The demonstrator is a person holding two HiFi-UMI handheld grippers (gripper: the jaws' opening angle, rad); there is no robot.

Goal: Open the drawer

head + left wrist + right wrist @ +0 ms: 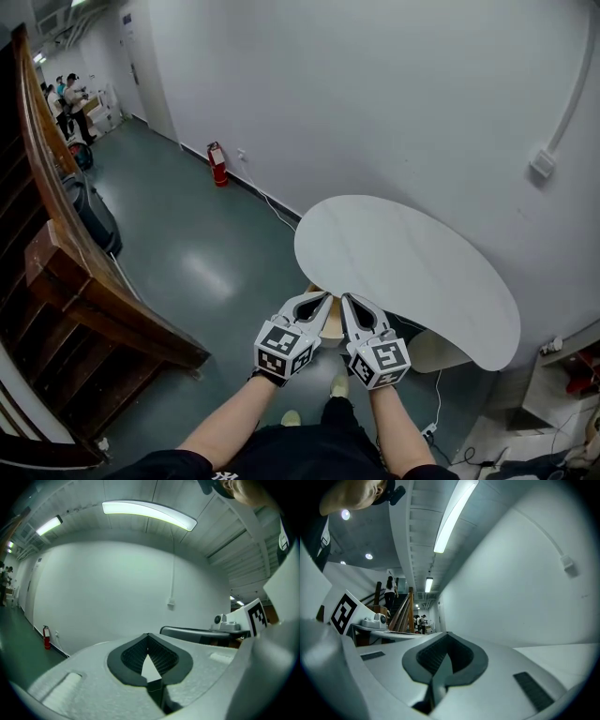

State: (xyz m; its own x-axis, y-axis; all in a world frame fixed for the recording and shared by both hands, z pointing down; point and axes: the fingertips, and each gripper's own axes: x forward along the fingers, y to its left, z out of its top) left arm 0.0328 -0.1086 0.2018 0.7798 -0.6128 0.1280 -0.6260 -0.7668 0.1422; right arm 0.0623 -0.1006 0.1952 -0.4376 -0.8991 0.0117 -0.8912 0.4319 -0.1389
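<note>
- Left gripper sits at lower centre of the head view. Its jaws are pressed together with nothing between them, and the left gripper view shows only a thin slit below the touching tips.
- Right gripper is just beside it, to its right. Its jaws are also closed and empty, tips meeting in the right gripper view.
- The two grippers are side by side, tips almost touching, both aimed roughly level at the wall beyond the near edge of the white rounded surface. This reads as a neutral carry pose, not a reach, since neither touches anything.
- No view shows a drawer, a handle or a drawer front.
- A tan thing peeks out under the surface edge between the jaws. Cannot tell what it is. If the drawer exists it is likely down there, below the top, so the task looks not yet started.
- The closed jaws would need to spread before hooking or pinching any handle.
- Background: red fire extinguisher against the wall at upper left, wooden stair railing along the left edge.
</note>
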